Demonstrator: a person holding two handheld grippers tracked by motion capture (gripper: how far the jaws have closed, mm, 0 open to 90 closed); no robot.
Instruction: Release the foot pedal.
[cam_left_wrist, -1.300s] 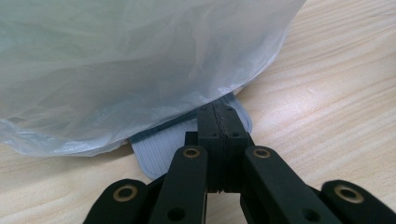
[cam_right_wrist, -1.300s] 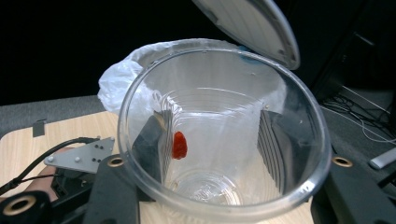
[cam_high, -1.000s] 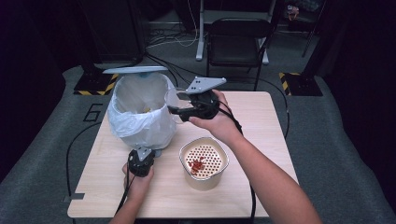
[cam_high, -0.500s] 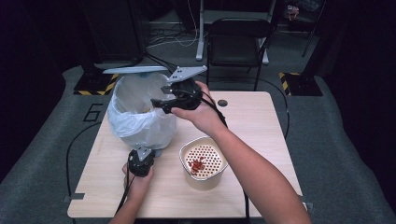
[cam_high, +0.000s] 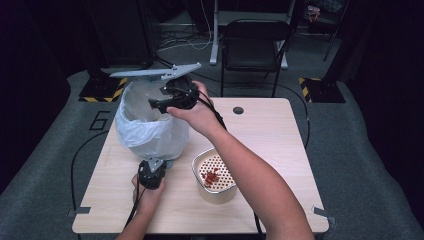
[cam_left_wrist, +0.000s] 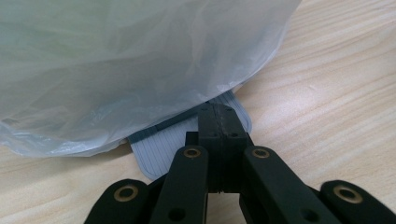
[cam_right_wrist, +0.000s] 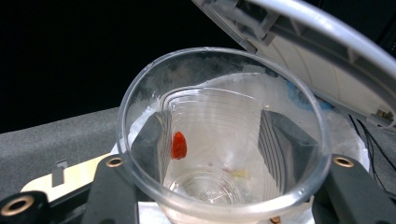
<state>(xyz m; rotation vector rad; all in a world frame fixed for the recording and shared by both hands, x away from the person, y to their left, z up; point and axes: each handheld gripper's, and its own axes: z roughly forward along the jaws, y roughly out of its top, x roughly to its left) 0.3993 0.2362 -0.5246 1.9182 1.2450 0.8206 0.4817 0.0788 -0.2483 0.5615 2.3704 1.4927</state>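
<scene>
Right hand-held gripper (cam_high: 159, 104) clamping clear plastic cup (cam_right_wrist: 224, 140) at upper left; red scrap (cam_right_wrist: 179, 145) clinging inside. Left hand-held gripper (cam_left_wrist: 218, 122) closed on grey ribbed pedal (cam_left_wrist: 163, 147): slip drops lid (cam_high: 150, 73).

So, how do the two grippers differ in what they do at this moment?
The left gripper is low at the table, fingers shut and pressing the grey pedal of the bin. The right gripper is raised over the open bin, fingers clamped on a clear plastic cup with a red bit inside. A hand holds each.
</scene>
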